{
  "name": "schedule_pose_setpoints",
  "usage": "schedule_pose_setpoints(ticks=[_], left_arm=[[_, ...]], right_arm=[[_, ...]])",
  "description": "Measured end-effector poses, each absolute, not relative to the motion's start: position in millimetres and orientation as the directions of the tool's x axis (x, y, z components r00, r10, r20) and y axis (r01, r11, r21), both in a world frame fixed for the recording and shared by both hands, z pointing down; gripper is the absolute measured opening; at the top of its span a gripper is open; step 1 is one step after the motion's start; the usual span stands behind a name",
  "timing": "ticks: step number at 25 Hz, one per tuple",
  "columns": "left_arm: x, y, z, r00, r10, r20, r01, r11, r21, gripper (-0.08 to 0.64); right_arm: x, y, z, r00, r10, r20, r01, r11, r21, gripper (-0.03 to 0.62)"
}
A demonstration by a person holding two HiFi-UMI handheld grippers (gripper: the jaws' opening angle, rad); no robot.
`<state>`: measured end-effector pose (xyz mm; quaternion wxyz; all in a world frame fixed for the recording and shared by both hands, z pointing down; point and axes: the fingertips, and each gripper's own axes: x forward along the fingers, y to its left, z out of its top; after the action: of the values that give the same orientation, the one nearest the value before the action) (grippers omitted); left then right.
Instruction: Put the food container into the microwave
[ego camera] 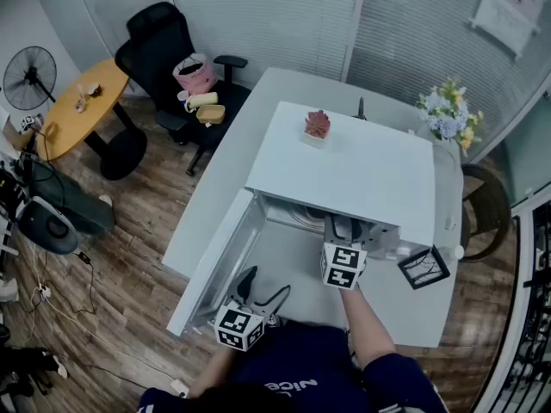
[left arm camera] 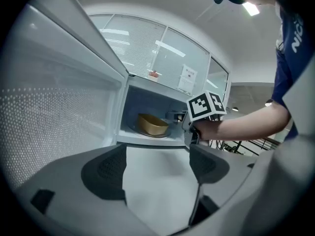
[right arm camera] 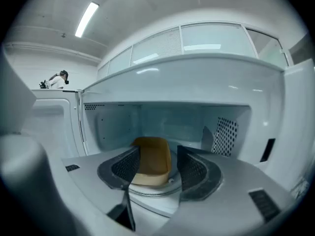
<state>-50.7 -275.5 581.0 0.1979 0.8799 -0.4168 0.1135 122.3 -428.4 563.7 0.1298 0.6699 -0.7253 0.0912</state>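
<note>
My R claw (right arm camera: 158, 154) is wide open & holds nothing: both pads bare, neither touching anything. It's at the mouth of the microwave (ego camera: 353, 166), aimed into the cavity. Thru the gap btwn its 2 jaws I see the food container (right arm camera: 151, 161). It's tan & sits upright on the glass turntable (right arm camera: 153, 191) inside the cavity, a bit further in than my jaw tips & apart from both pads. A perforated vent panel (right arm camera: 226, 134) is on the cavity wall, at the right in that claw's view.

My L claw (left arm camera: 157, 156) is open & empty too, its 2 jaws well apart w/ only bare white table (ego camera: 219, 200) showing btwn them. It hangs in front of the microwave, near the outer end of the door (ego camera: 219, 261), which is swung open to the L. From the L claw's view the container looks gold-brown & sits L of centre in the cavity, w/ the R claw at the opening's R edge.

Further out, the microwave stands on the white table w/ 1 small pink plant (ego camera: 317, 126) on top. Flowers (ego camera: 448, 114) are at the table's far R corner. A black office chair (ego camera: 164, 50), round wood table (ego camera: 82, 106) & fan (ego camera: 28, 77) are off to the L, well apart.
</note>
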Motion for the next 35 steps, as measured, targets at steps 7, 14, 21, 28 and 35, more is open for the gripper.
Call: schedule_pose_setpoints(ticks=[7,14,21,28,35], left_arm=[[-55,-270,575,0.655,-0.679,0.333,-0.755,-0.599,0.264,0.387],[-49,-256,572,0.689,-0.652,0.316,-0.724,-0.637,0.263,0.387],[-43,-248,569,0.708,-0.643,0.293,-0.706,-0.655,0.268,0.387],[-42,-242,552,0.7,-0.671,0.245,-0.714,-0.652,0.255,0.387],[-40,-235,555,0.7,-0.668,0.254,-0.715,-0.651,0.255,0.387]], right_arm=[[118,-386,554,-0.057,-0.954,0.295,-0.997,0.073,0.041,0.242],[110,-340,543,-0.078,-0.96,0.269,-0.994,0.095,0.054,0.245],[105,-295,541,-0.095,-0.96,0.263,-0.991,0.115,0.062,0.248],[101,-255,542,-0.127,-0.955,0.266,-0.987,0.148,0.061,0.249],[97,-221,554,-0.13,-0.95,0.284,-0.989,0.146,0.035,0.247]])
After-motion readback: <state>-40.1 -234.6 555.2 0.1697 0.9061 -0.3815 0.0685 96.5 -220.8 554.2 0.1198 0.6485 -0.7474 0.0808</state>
